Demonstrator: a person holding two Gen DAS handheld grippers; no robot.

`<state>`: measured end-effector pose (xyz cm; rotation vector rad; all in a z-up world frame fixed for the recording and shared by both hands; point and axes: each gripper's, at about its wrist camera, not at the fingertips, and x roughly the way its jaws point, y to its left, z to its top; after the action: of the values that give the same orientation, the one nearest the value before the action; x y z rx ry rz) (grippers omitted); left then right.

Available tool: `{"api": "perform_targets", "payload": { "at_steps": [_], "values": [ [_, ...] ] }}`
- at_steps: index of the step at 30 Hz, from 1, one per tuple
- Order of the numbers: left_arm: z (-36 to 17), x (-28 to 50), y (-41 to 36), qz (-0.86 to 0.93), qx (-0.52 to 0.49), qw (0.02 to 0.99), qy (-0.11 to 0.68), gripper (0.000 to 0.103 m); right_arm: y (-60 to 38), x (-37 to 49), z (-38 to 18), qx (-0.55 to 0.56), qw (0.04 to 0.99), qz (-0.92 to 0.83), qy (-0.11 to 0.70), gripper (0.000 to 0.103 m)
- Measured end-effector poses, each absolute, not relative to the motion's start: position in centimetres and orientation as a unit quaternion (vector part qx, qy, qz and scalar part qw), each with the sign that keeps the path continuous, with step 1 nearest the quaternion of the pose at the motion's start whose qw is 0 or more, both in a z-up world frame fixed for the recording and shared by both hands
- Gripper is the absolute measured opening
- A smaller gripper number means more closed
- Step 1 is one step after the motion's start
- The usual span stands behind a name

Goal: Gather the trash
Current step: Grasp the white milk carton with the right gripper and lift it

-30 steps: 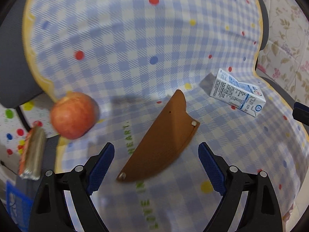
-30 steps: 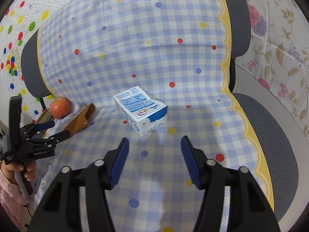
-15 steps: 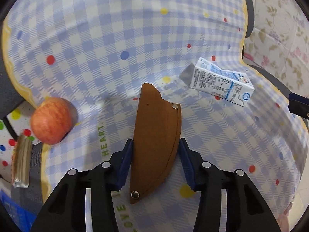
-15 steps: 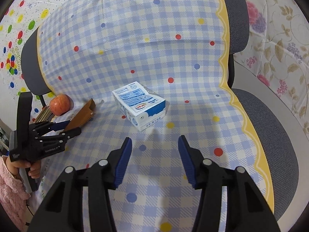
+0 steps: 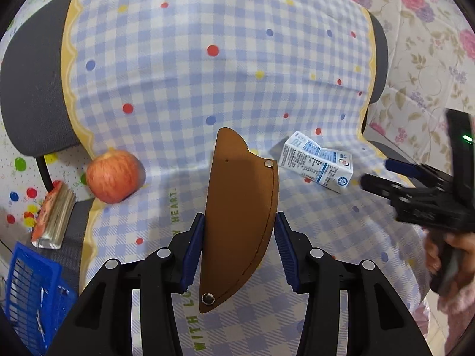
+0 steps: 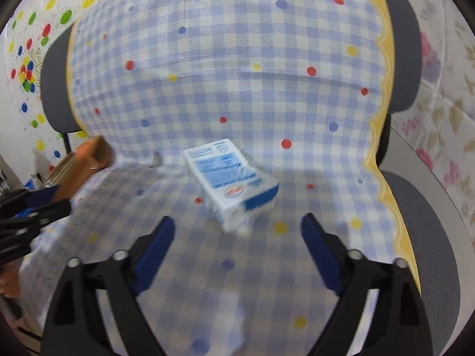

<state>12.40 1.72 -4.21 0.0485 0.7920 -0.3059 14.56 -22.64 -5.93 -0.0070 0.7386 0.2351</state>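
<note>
A brown leather sheath [image 5: 240, 213] hangs above the checked cloth [image 5: 184, 83], with my left gripper [image 5: 239, 249] shut on its two long edges. Off to the right a blue-and-white milk carton [image 5: 317, 161] lies on its side. In the right wrist view that carton [image 6: 231, 184] sits just beyond my right gripper [image 6: 237, 240], whose jaws are opening with nothing between them. At that view's left edge, the left gripper [image 6: 50, 200] carries the sheath [image 6: 86, 163]. The right gripper [image 5: 386, 175] also shows at the right of the left wrist view, beside the carton.
A red apple [image 5: 114, 176] rests on the cloth's left edge. Beside it lies a foil snack packet [image 5: 55, 210], and a blue plastic basket [image 5: 26, 290] stands lower left. The cloth drapes a grey chair [image 6: 415, 207]. Floral wall covering fills the right.
My left gripper closed on the sheath and then lifted it off the cloth. The right gripper moved nearer the carton and its jaws spread wide.
</note>
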Motion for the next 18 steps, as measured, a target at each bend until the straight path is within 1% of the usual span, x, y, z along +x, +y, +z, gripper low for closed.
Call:
{"api": "perform_targets", "payload": {
  "at_steps": [7,15,16,17,18],
  "values": [
    [-5.5,13.9,1.6,-0.142,0.018,0.905,0.4,0.048,-23.3,20.1,-8.2,0.016,0.905,0.147,0.399,0.092],
    [-6.1,14.3,1.3,-0.147,0.013,0.901,0.409,0.048,-22.1,22.2,-8.9,-0.01,0.89,0.199,0.41,0.092],
    [-6.0,14.2,1.3,-0.147,0.013,0.901,0.408,0.048,-21.8,22.0,-8.9,-0.015,0.889,0.201,0.41,0.091],
    [-6.0,14.0,1.2,-0.147,0.014,0.901,0.408,0.048,-21.6,21.5,-8.8,-0.018,0.889,0.205,0.409,0.086],
    [-5.9,13.9,1.2,-0.148,0.014,0.901,0.407,0.048,-21.4,21.1,-8.8,-0.019,0.889,0.209,0.407,0.077]
  ]
}}
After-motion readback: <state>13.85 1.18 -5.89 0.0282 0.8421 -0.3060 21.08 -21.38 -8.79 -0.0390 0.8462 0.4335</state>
